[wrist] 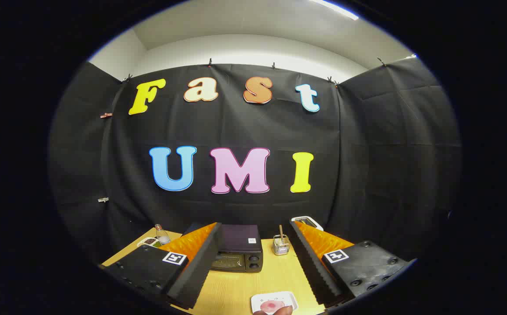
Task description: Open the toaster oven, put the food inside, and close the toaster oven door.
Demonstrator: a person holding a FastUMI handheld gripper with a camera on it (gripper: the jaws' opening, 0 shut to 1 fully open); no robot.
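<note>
**Gripper held above the bench, toaster oven closed ahead**

Your gripper (pixel 253 262) is raised over the light wooden bench (pixel 240 288), and its two fingers stand wide apart with nothing between their inner faces but open bench. Beyond and between the fingers sits the small black box-shaped toaster oven (pixel 239 251); its glass door is shut and two round knobs show at the right of its front. The left finger overlaps the oven's left side in this view, so you cannot see that edge.

Nearest to you, between the fingers and below the oven, lies a small white square plate (pixel 275 302) carrying a round pink piece of food (pixel 272 306). A fingertip of a person (pixel 279 311) touches the plate's near edge.

To the right of the oven, just inside the right finger, stands a small wire-mesh holder (pixel 281 246) with a wooden stick upright in it. Past the left finger, at the far left corner of the bench, you see a clear glass bottle (pixel 161 235) beside a shallow white dish (pixel 148 241) with dark contents. Behind the right finger's tip a white-rimmed object (pixel 308 221) is partly hidden.
</note>
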